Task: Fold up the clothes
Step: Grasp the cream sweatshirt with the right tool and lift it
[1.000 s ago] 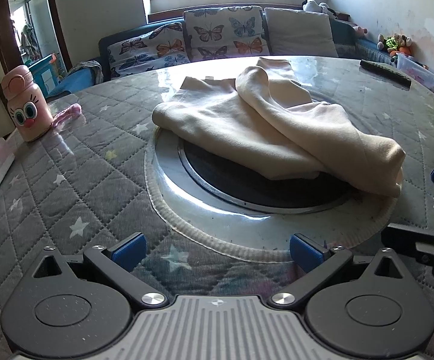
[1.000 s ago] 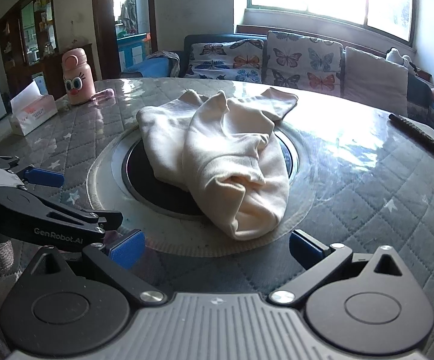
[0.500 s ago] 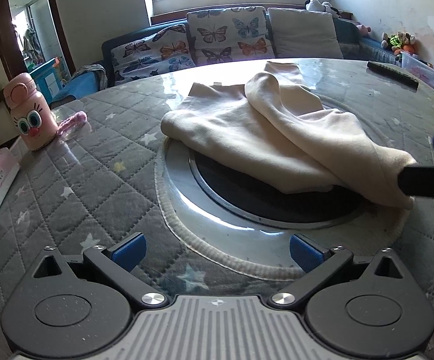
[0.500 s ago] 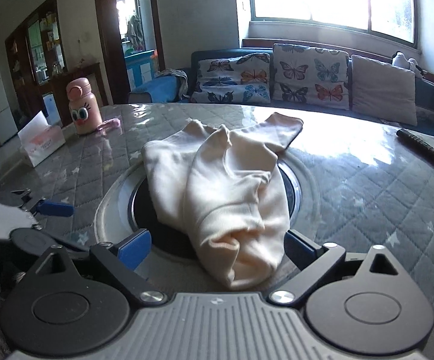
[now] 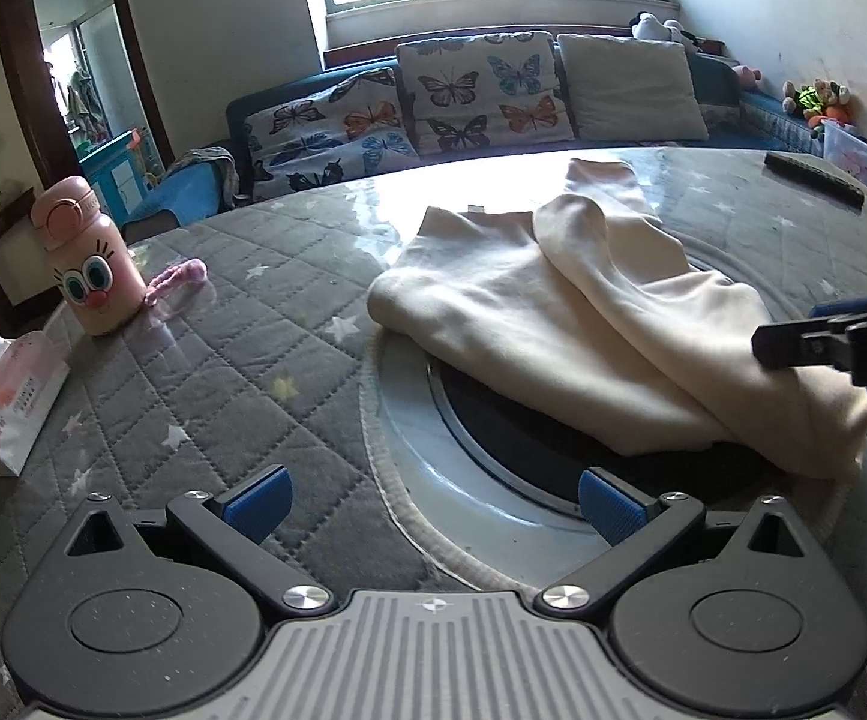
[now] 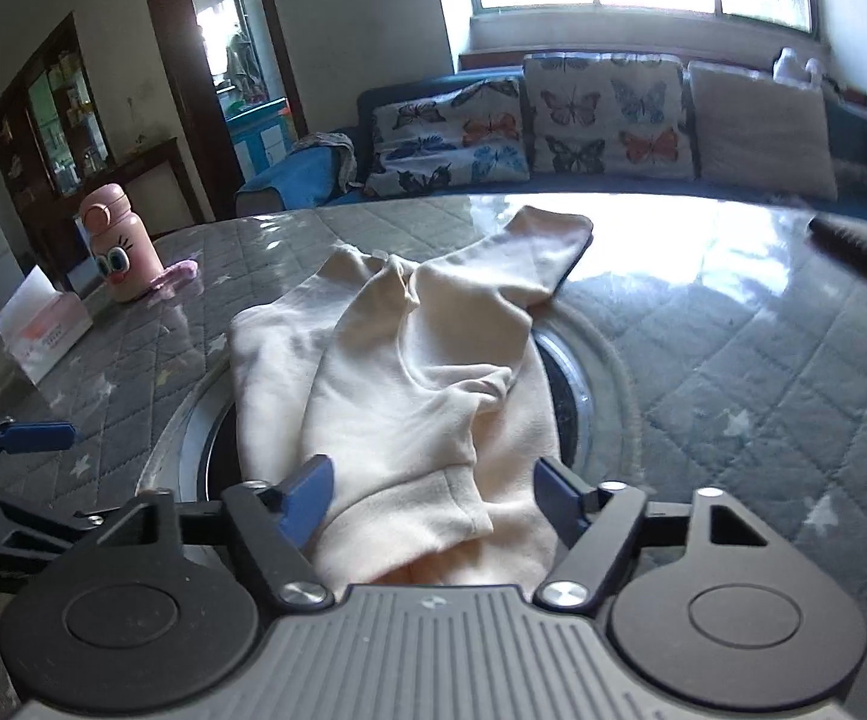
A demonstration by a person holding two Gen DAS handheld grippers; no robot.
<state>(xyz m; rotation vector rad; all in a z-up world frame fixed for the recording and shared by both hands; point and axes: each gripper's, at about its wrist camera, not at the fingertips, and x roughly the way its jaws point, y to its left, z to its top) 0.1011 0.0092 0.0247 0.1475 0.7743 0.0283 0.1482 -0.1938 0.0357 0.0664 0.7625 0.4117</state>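
Cream sweatshirt (image 6: pixel 409 384) lying half-folded in a heap over the dark round inset (image 5: pixel 529 438) in the middle of the quilted grey table (image 5: pixel 241 372), one sleeve trailing toward the sofa side. Right gripper (image 6: pixel 433 495) straddling the near hem, jaws just been closing in, cloth sitting between the blue pads (image 6: pixel 307 495) but not pinched yet as far as visible. Left gripper (image 5: pixel 433 504) spread wide over bare table, holding nothing. Pink cartoon bottle (image 5: pixel 88 258) and tissue box (image 5: pixel 1 390) parked off to the left edge.
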